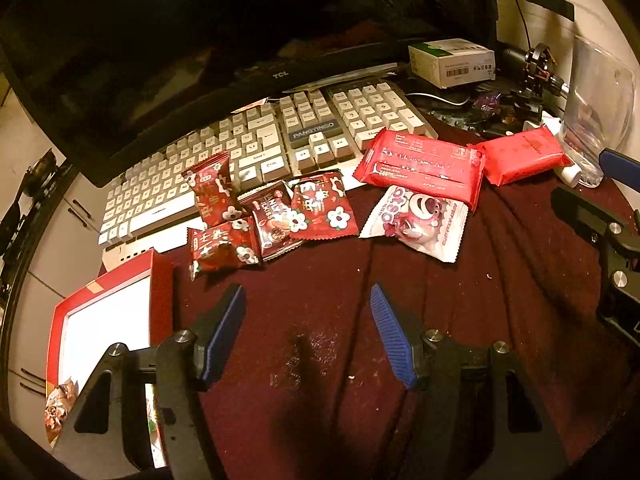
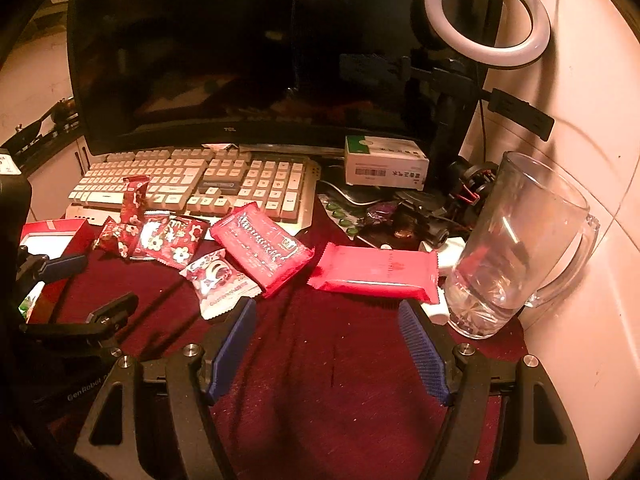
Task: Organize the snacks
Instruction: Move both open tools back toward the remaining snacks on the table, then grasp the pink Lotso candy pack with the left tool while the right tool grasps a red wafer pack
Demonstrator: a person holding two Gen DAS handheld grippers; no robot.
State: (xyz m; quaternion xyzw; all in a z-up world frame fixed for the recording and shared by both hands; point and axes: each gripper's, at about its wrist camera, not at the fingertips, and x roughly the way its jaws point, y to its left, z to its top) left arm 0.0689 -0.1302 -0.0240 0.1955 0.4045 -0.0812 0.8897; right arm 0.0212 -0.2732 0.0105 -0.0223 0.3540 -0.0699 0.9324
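Observation:
Several dark red flower-print snack packets (image 1: 320, 208) (image 2: 170, 240) lie in a cluster against the keyboard's front edge. To their right are a white-and-pink packet (image 1: 416, 220) (image 2: 216, 276) and two bright red packs, one larger (image 1: 424, 168) (image 2: 264, 248) and one smaller (image 1: 524, 156) (image 2: 376, 270). A red box with a white inside (image 1: 108, 320) (image 2: 52, 232) stands open at the left. My left gripper (image 1: 307, 292) hovers open over bare cloth, short of the cluster. My right gripper (image 2: 327, 305) is open too, just short of the smaller red pack, nothing between its fingers.
A keyboard (image 1: 248, 148) and a dark monitor (image 2: 200, 60) stand behind the snacks. A glass mug (image 2: 516, 248) is close on the right, with a white carton (image 2: 384, 160), a ring light (image 2: 486, 12) and small clutter behind it. Dark red cloth (image 2: 320, 380) covers the table.

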